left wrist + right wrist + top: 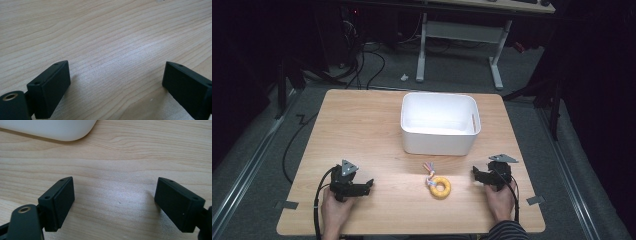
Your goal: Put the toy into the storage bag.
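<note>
Both the left gripper [368, 184] and the right gripper [474, 173] rest on the table [362, 130] with jaws wide and empty, so I judge the yellow ring toy [441, 187], lying between them just before the white bin [438, 145], should be approached slowly from above.

A light wooden desk [362, 130] with rounded corners stands on a grey floor [257, 150]. A white rectangular bin [438, 125] sits on it at twelve o'clock from the desk's middle, toward the far edge. A yellow ring with a short coloured cord [439, 186] lies on the wood at six o'clock from the bin, near it but apart. The grain runs across the desk.
</note>
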Action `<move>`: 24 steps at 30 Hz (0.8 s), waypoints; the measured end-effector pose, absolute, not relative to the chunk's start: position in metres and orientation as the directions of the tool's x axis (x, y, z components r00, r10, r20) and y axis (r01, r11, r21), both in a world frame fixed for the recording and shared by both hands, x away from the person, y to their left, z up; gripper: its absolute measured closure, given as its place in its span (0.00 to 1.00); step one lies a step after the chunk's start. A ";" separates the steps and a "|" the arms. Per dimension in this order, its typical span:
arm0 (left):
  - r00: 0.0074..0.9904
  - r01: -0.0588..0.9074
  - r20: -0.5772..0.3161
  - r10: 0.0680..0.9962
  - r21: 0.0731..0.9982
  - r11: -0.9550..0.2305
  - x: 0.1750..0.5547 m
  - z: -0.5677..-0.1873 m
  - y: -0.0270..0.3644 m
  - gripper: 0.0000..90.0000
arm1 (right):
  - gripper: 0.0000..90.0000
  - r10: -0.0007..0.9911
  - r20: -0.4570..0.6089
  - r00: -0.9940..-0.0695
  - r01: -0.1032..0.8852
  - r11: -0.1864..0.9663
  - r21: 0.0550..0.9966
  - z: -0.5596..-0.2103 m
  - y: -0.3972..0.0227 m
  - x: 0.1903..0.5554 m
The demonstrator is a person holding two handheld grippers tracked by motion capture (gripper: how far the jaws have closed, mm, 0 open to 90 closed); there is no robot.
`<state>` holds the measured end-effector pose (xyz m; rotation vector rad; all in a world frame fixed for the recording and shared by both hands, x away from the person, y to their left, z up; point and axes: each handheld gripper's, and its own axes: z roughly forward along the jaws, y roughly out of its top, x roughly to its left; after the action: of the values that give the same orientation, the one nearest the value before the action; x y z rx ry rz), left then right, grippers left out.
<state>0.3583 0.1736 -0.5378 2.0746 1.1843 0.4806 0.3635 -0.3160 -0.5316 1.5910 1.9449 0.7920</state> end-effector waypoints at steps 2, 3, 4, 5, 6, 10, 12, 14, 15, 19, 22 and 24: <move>0.515 0.601 -0.019 0.857 0.721 -0.346 0.358 -0.538 0.174 0.09 | 0.18 0.982 -0.018 -0.191 0.689 0.147 0.709 -0.532 -0.316 0.363; 0.515 0.601 -0.019 0.857 0.721 -0.345 0.358 -0.538 0.174 0.09 | 0.18 0.981 -0.018 -0.191 0.689 0.148 0.709 -0.532 -0.316 0.364; 0.515 0.601 -0.019 0.857 0.721 -0.345 0.358 -0.538 0.174 0.09 | 0.20 0.981 -0.015 -0.193 0.689 0.147 0.709 -0.531 -0.317 0.365; 0.515 0.601 -0.019 0.857 0.721 -0.345 0.358 -0.538 0.174 0.09 | 0.20 0.981 -0.015 -0.193 0.690 0.146 0.709 -0.531 -0.317 0.365; 0.515 0.601 -0.019 0.857 0.721 -0.344 0.358 -0.538 0.174 0.10 | 0.19 0.981 -0.013 -0.192 0.692 0.145 0.707 -0.531 -0.316 0.365; 0.515 0.601 -0.018 0.857 0.721 -0.345 0.358 -0.538 0.174 0.10 | 0.19 0.982 -0.011 -0.191 0.693 0.142 0.707 -0.531 -0.317 0.365; 0.508 0.603 -0.019 0.861 0.722 -0.340 0.358 -0.537 0.175 0.11 | 0.19 0.981 -0.016 -0.193 0.691 0.148 0.707 -0.531 -0.317 0.366; 0.494 0.606 -0.023 0.869 0.725 -0.326 0.358 -0.537 0.176 0.13 | 0.19 0.978 -0.018 -0.206 0.690 0.158 0.707 -0.531 -0.318 0.366; 0.494 0.606 -0.023 0.869 0.725 -0.326 0.358 -0.537 0.176 0.14 | 0.19 0.978 -0.018 -0.206 0.690 0.158 0.707 -0.531 -0.318 0.366; 0.500 0.602 -0.016 0.866 0.725 -0.334 0.357 -0.537 0.175 0.15 | 0.19 0.970 -0.021 -0.243 0.682 0.186 0.707 -0.531 -0.322 0.363; 0.501 0.601 -0.016 0.865 0.725 -0.335 0.357 -0.537 0.174 0.15 | 0.19 0.970 -0.018 -0.244 0.682 0.185 0.707 -0.531 -0.322 0.363; 0.501 0.602 -0.016 0.866 0.725 -0.334 0.357 -0.537 0.174 0.15 | 0.19 0.969 -0.018 -0.245 0.682 0.185 0.707 -0.531 -0.322 0.363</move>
<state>0.3574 0.1744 -0.5372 2.0613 1.1988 0.4952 0.3625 -0.3218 -0.5313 1.5451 1.9982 0.8122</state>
